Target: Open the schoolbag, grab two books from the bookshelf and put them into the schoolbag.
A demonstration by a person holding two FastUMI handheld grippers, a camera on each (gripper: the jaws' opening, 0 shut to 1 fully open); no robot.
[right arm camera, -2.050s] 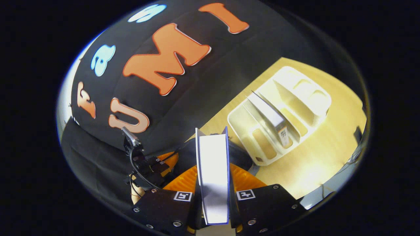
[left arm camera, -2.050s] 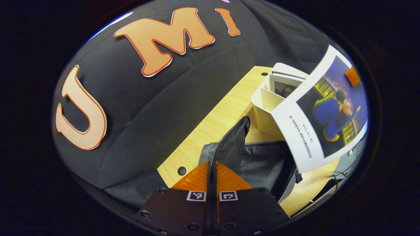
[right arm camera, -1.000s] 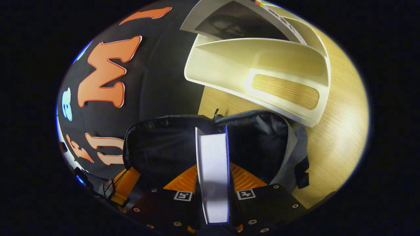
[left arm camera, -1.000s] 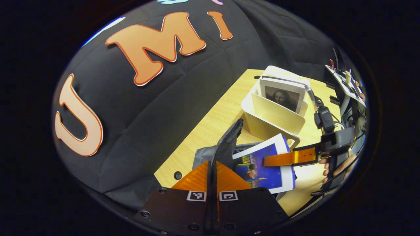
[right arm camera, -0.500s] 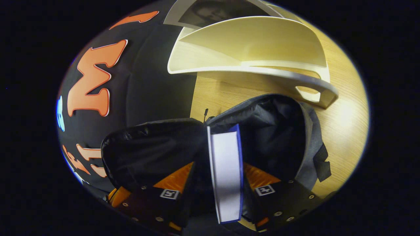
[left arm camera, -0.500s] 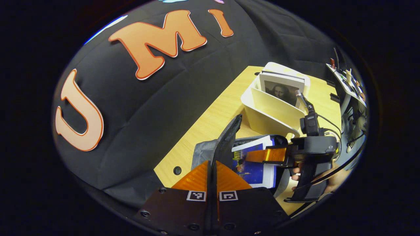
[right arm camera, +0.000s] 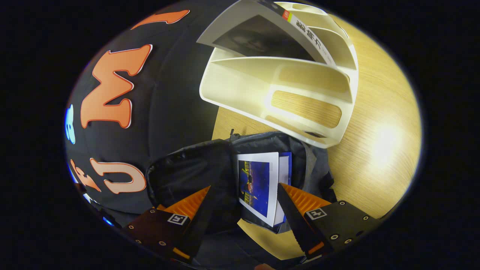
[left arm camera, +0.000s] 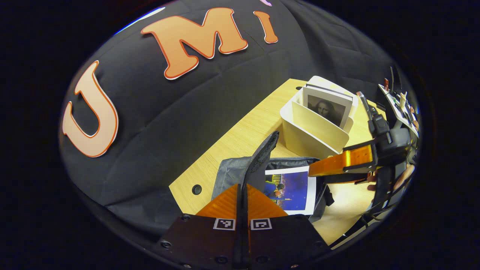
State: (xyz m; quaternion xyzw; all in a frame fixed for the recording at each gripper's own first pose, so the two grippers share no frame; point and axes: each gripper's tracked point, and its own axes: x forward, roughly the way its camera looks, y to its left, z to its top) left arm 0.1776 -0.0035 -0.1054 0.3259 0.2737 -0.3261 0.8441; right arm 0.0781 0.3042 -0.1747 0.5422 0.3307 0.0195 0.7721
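Inside schoolbag point(right arm camera: 311, 165), blue book point(right arm camera: 258, 183); right claw point(right arm camera: 243, 204) apart, left claw point(left arm camera: 242, 195) clamped on flap point(left arm camera: 262, 157).

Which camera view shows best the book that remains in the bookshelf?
The left gripper view: the remaining book stands upright in the bookshelf, its portrait cover facing the camera. In the right gripper view the same book lies near the upper edge, seen at a steep angle, its cover dark and stretched.

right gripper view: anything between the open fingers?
Yes: the blue-covered book lying in the open dark grey schoolbag, between the right gripper fingers, untouched.
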